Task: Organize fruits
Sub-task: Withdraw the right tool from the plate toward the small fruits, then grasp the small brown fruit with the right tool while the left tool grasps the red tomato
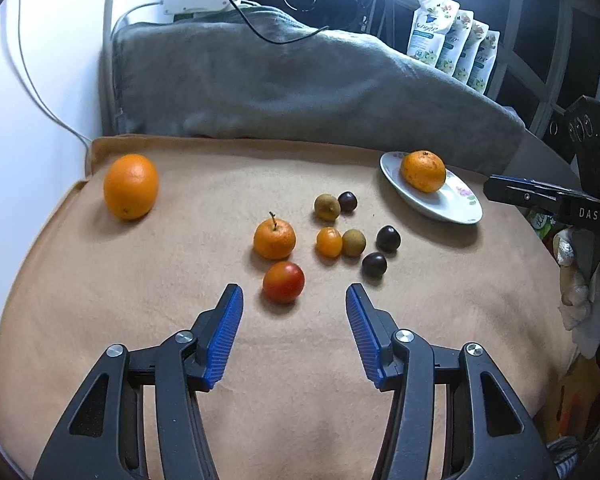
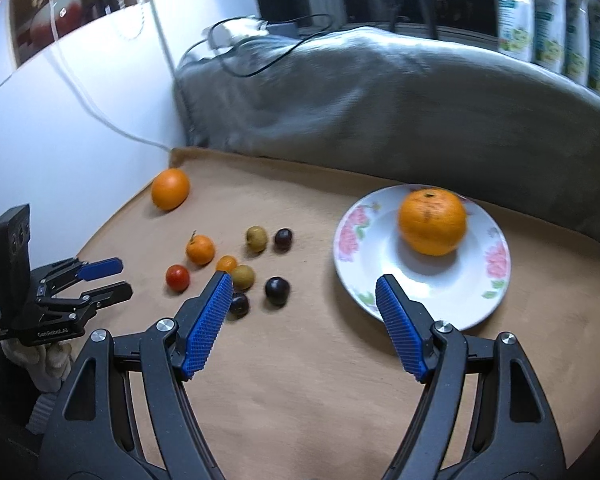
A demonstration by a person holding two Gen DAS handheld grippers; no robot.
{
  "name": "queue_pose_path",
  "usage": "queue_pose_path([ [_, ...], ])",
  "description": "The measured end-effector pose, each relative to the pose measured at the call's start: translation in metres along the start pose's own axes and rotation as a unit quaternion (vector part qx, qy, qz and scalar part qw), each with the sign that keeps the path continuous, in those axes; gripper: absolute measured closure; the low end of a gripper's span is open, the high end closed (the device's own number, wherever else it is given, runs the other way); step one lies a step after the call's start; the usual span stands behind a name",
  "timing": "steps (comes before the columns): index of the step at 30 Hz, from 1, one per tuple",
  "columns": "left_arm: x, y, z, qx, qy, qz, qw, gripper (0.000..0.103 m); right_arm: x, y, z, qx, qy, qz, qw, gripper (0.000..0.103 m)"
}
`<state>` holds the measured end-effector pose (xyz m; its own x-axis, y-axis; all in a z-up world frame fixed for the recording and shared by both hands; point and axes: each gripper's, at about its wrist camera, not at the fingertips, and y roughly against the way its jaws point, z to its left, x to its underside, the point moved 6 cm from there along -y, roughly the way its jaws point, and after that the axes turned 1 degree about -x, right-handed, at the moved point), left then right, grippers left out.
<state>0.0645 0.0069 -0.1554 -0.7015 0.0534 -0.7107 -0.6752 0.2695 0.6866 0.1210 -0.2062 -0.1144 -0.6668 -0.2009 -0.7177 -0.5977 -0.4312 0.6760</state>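
Both empty and parted, the left gripper (image 1: 295, 294) and right gripper (image 2: 304, 280) hover — closing off-centre could roll the red fruit (image 1: 283, 282) into its neighbours.

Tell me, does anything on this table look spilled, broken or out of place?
Nothing looks spilled or broken. The fruits are simply unsorted: one orange sits on the flowered plate, another large orange lies alone at the cloth's far left, and the small fruits lie loose mid-cloth, like the red one.
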Motion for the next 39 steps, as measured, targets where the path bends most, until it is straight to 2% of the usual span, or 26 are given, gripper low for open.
queue_pose_path([
  [3, 0.003, -0.004, 0.002, 0.004, 0.006, 0.005, 1.0, 0.053, -0.001, -0.01, 0.012, -0.006, 0.023, 0.01, 1.0, 0.027],
  [10, 0.005, -0.016, 0.007, 0.016, 0.024, 0.022, 0.9993, 0.058, -0.003, -0.037, 0.03, -0.027, 0.058, 0.044, 0.997, 0.045],
  [16, 0.006, -0.028, 0.008, 0.016, 0.027, 0.038, 0.9988, 0.059, 0.0, -0.065, 0.043, -0.032, 0.092, 0.081, 0.992, 0.052],
  [28, 0.003, -0.051, 0.002, -0.005, -0.009, 0.062, 0.998, 0.065, 0.004, -0.118, 0.056, -0.042, 0.154, 0.151, 0.976, 0.058],
  [33, 0.003, -0.058, 0.006, -0.004, -0.003, 0.078, 0.9969, 0.066, 0.004, -0.13, 0.056, -0.049, 0.154, 0.166, 0.973, 0.058],
  [39, 0.002, -0.062, 0.006, 0.0, 0.0, 0.077, 0.997, 0.068, 0.004, -0.139, 0.056, -0.051, 0.15, 0.176, 0.972, 0.062],
])
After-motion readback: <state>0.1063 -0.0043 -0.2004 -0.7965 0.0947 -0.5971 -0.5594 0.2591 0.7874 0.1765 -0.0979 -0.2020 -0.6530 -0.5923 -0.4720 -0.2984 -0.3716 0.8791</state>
